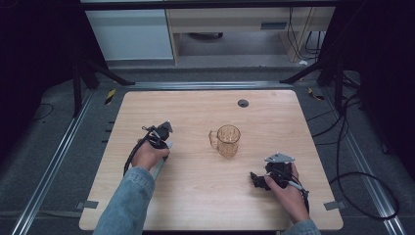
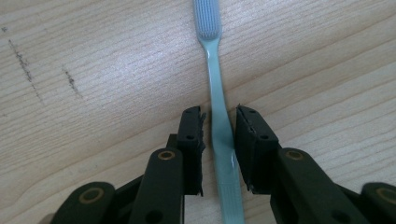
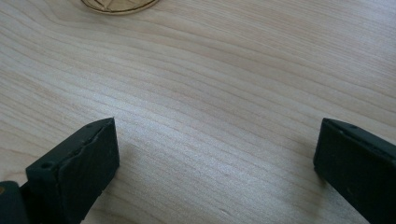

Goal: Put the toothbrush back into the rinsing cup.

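The pale green plastic toothbrush (image 2: 219, 102) lies flat on the light wooden desk (image 1: 195, 196), its long axis running straight between the jaws of the left tongs (image 2: 218, 122) and on ahead to the bristled head. The handle sits in the gap with the right pad against it and the left pad touching or a hair off; the jaws are nearly closed on it, so I read this as a grasp about made, and the lift depends on the handle staying centred. The left hand (image 1: 149, 154) rests low on the desk's left side, its tongs pointing away from the person. The right tongs (image 3: 215, 154) stand wide open over bare wood with nothing in them, held level near the front right edge. The amber transparent glass mug (image 1: 228, 140) with a handle stands upright between the two hands, closer to the right one
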